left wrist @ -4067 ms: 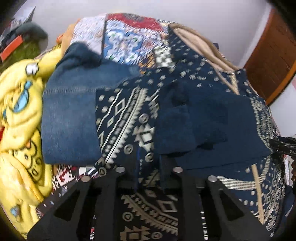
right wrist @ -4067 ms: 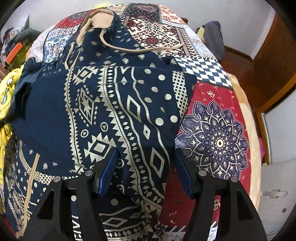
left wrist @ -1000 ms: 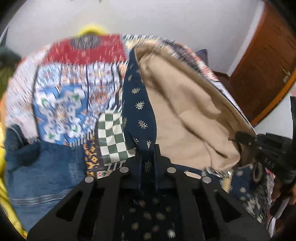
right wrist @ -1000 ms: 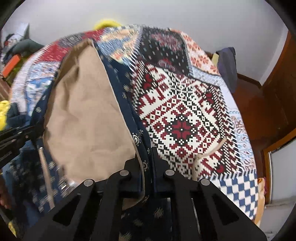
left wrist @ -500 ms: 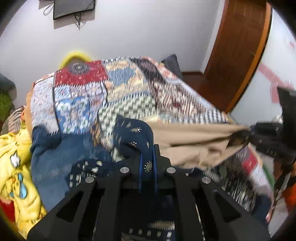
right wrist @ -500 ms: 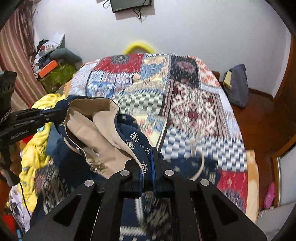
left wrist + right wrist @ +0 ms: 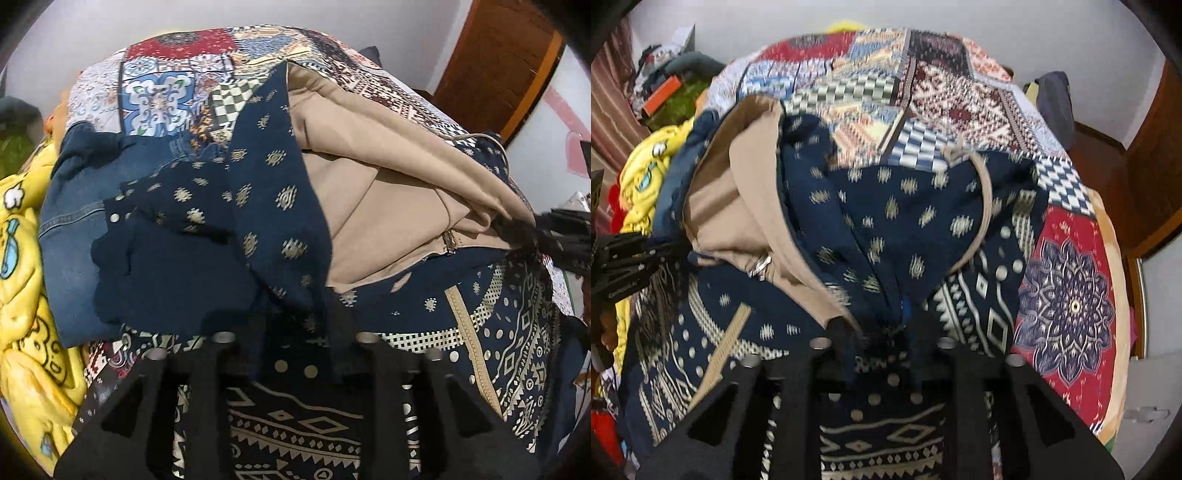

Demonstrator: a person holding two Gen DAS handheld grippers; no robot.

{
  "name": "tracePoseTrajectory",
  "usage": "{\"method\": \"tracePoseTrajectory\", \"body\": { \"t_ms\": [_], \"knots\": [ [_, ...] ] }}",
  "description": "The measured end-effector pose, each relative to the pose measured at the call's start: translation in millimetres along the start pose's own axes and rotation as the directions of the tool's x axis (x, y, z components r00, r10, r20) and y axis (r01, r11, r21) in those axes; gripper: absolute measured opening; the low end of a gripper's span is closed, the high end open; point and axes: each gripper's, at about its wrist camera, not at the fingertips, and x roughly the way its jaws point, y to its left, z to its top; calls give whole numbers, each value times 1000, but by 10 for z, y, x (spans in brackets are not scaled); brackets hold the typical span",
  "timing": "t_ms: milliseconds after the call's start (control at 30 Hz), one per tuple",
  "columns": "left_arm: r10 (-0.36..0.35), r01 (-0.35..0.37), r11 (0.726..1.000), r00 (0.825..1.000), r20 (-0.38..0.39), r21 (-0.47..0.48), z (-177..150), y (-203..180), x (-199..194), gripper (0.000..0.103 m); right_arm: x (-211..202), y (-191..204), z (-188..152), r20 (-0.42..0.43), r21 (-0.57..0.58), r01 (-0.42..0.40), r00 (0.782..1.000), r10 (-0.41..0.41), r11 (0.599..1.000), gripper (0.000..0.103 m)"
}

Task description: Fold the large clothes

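Two grippers (image 7: pixel 295 325) (image 7: pixel 882 328) just opening, navy hoodie (image 7: pixel 280 206) between; "GenRobot.AI" lettering (image 7: pixel 622 293).

One patterned hoodie (image 7: pixel 280 206), one denim garment (image 7: pixel 70 236), one yellow blanket (image 7: pixel 22 295).

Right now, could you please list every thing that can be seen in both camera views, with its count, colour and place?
hooded garment: one, navy with beige pattern and tan lining, folded on the bed between both grippers.
drawstring: one, beige, lying on the hood.
zipper pull: one, metal, at the lining edge.
patchwork bedcover: one, multicoloured, covering the bed.
denim garment: one, blue, left of the hooded garment.
yellow cartoon fabric: one, far left.
wooden door: one, brown, right background.
left hand-held gripper: black, jaws just been opening, fabric between them.
right hand-held gripper: black, jaws likewise opening, fabric between them.
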Motion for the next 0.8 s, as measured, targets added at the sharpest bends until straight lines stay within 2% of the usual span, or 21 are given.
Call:
{"method": "tracePoseTrajectory", "body": {
  "t_ms": [33, 133, 200, 267, 333, 400, 567, 767, 800],
  "knots": [
    [-4, 4, 1000, 1000, -2, -3, 7, 9, -30, 46, -18, 27, 6, -21, -16, -11, 1000, 10, 1000, 32],
    [-18, 18, 1000, 1000, 0, 6, 40, 36, -148, 47, -112, 123, 15, -18, -60, -12, 1000, 11, 998, 32],
    [-12, 12, 1000, 1000, 20, 14, 102, 63, -250, 48, -235, 214, 58, 16, -91, -16, 1000, 18, 996, 34],
    [-11, 11, 1000, 999, 51, 15, 178, 88, -361, 52, -339, 299, 129, 60, -112, -31, 997, 38, 993, 45],
    [-12, 11, 1000, 996, 86, 9, 304, 130, -455, 55, -410, 376, 224, 110, -126, -37, 993, 51, 991, 51],
    [-12, 12, 1000, 995, 104, -1, 437, 178, -481, 55, -432, 478, 371, 146, -147, -39, 987, 61, 988, 51],
    [-8, 12, 1000, 993, 122, -29, 755, 278, -344, 55, -162, 686, 665, 142, -156, -47, 987, 70, 987, 51],
    [-19, 24, 999, 994, 108, -42, 1021, 291, 52, 55, 335, 780, 898, 69, -132, -78, 994, 88, 988, 51],
    [-20, 25, 999, 994, 108, -39, 1047, 285, 111, 52, 412, 779, 926, 62, -123, -86, 994, 94, 989, 51]
  ]
}}
